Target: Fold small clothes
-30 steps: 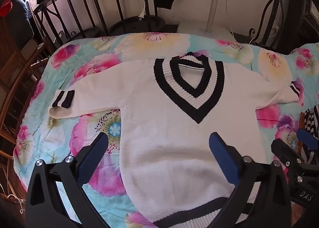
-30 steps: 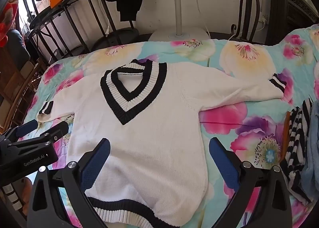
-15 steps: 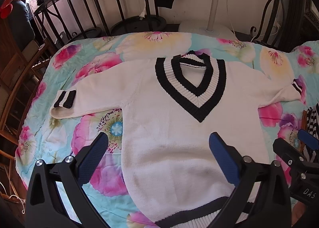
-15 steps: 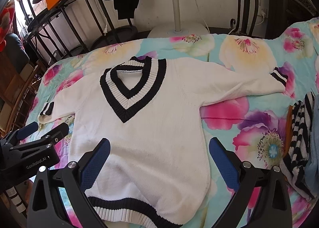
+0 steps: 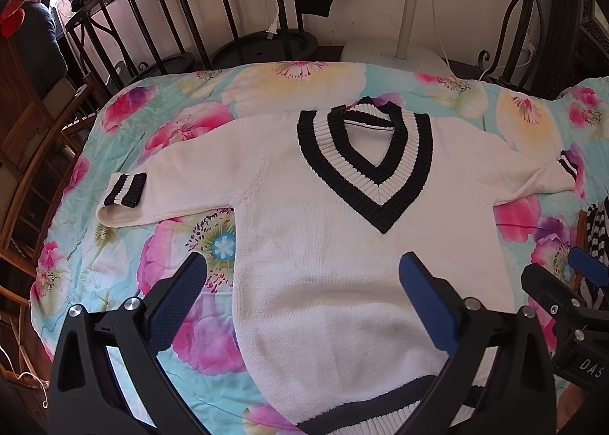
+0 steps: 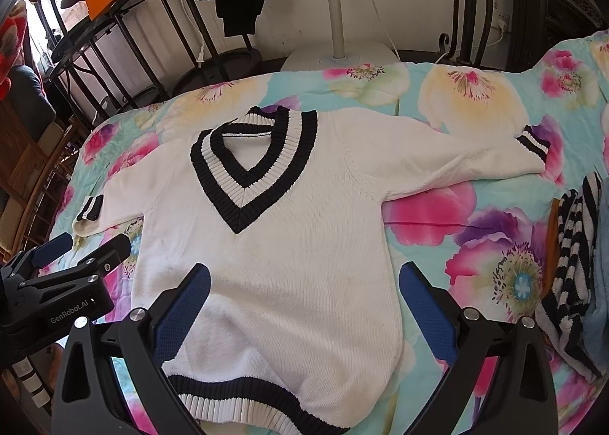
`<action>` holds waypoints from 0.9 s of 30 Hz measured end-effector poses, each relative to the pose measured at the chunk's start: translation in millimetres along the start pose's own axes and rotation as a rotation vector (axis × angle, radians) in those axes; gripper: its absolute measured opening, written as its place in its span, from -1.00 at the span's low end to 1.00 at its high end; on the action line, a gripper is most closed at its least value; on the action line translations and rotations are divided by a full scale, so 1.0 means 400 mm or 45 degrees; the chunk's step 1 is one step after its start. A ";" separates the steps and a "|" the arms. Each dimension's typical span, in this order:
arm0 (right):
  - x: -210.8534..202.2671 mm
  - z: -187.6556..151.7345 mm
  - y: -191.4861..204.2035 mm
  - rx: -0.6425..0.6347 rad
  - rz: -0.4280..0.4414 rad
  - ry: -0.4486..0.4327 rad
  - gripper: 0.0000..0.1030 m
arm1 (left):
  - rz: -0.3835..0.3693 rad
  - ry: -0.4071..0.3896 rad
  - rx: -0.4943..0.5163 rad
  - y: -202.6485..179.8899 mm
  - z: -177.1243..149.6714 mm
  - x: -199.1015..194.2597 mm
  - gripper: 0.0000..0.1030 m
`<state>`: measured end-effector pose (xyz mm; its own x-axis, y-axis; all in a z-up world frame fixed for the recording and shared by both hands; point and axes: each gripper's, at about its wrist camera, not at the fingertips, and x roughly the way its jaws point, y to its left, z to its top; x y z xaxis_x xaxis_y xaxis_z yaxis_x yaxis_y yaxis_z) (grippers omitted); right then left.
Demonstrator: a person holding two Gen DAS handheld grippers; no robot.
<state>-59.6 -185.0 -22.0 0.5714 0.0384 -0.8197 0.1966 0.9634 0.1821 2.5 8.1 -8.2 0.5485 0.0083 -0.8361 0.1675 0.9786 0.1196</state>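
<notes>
In the right wrist view the left tongs (image 6: 82, 246) reach in from the lower left of the frame, released and holding nothing, tips hovering near the white sweater's (image 6: 274, 263) left sleeve cuff (image 6: 89, 208). Beyond them, at the upper left, a black metal rack (image 6: 125, 35) stands close against the edge of the flowered sheet (image 6: 475, 92).

The sweater lies flat and face up in the middle of the frame, V-neck collar (image 6: 251, 164) toward the top, both sleeves spread outward, striped hem (image 6: 243, 393) at the bottom. The right tongs (image 6: 304, 296) sit low at the bottom centre, spread wide and empty, poised above the sweater's lower body with the right finger over the sheet just beside its side seam.

In the left wrist view the left tongs (image 5: 300, 290) hover likewise, gaping, above the sweater's (image 5: 342, 263) lower left edge.

To the right, bare sheet lies between the right sleeve (image 6: 456, 164) and a striped garment (image 6: 574, 244) piled at the right edge of the frame.
</notes>
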 end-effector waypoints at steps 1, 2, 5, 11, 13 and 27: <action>0.001 -0.001 -0.001 0.001 0.001 0.000 0.93 | 0.001 0.000 0.000 0.000 0.000 0.000 0.91; 0.001 -0.001 -0.001 0.001 0.001 0.000 0.93 | 0.002 -0.001 0.000 0.001 -0.001 0.000 0.91; 0.001 -0.002 0.000 0.000 0.000 -0.001 0.93 | 0.003 -0.001 0.000 0.003 -0.001 0.000 0.91; 0.000 0.001 -0.002 0.001 0.001 0.000 0.93 | 0.003 -0.003 -0.001 0.007 -0.002 0.000 0.91; 0.002 0.000 -0.004 0.003 0.002 0.000 0.93 | 0.003 -0.001 0.000 0.005 -0.001 0.000 0.91; 0.000 0.001 -0.010 0.025 0.001 -0.006 0.93 | 0.005 -0.001 0.001 0.004 -0.001 0.000 0.91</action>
<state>-60.1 -188.8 -22.5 0.5752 0.0379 -0.8172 0.2116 0.9580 0.1934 2.2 9.6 -8.2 0.5500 0.0118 -0.8351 0.1662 0.9783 0.1233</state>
